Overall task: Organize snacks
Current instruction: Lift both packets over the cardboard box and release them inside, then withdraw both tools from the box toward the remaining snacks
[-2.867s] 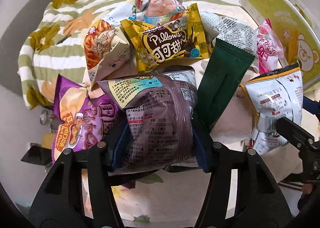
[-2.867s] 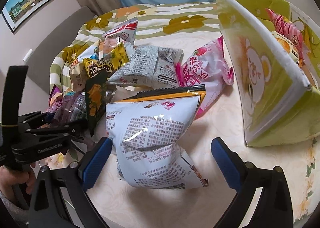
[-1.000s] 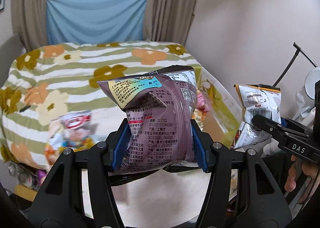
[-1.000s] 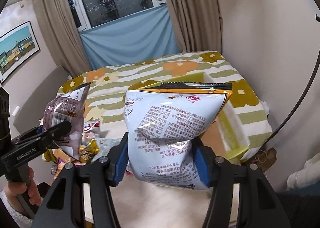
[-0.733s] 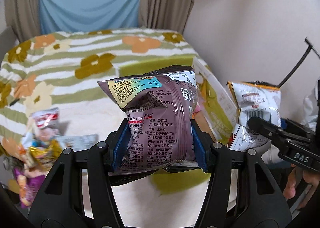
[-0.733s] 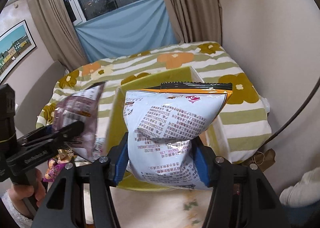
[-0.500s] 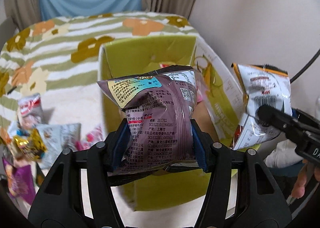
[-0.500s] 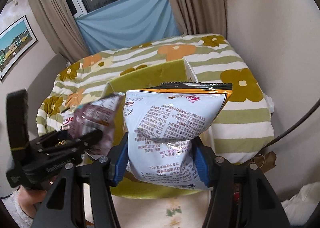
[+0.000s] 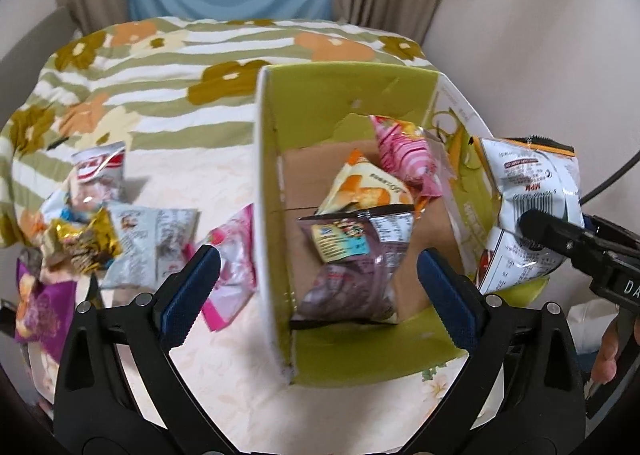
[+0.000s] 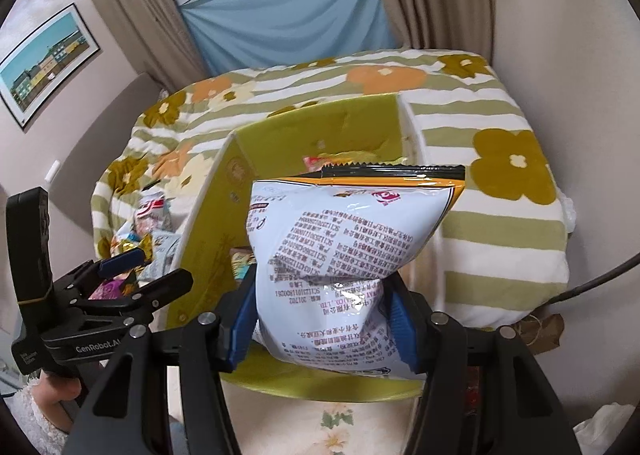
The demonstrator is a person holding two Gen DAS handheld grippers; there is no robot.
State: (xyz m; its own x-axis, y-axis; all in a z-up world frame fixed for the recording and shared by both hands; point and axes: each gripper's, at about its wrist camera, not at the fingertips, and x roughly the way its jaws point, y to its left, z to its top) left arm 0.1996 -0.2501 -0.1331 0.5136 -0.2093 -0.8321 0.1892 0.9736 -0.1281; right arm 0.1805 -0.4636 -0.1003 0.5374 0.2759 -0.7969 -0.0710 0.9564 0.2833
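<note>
A yellow-green cardboard box (image 9: 264, 191) stands open on the table. A purple snack bag (image 9: 352, 259) lies inside it, with an orange-and-white bag (image 9: 368, 187) and a pink bag (image 9: 404, 147) behind it. My left gripper (image 9: 316, 283) is open and empty above the box's near end. My right gripper (image 10: 320, 319) is shut on a white snack bag (image 10: 340, 251) and holds it above the box (image 10: 208, 207). The white bag also shows in the left wrist view (image 9: 532, 191), over the box's right wall.
Several loose snack bags lie on the table left of the box: a grey-white bag (image 9: 152, 231), a pink bag (image 9: 232, 263), a gold bag (image 9: 84, 243) and a purple bag (image 9: 40, 303). A flowered striped bed (image 9: 168, 55) lies behind.
My left gripper has opened and let go of the purple bag, which now lies in the box. My right gripper still holds the white bag and has come over the box.
</note>
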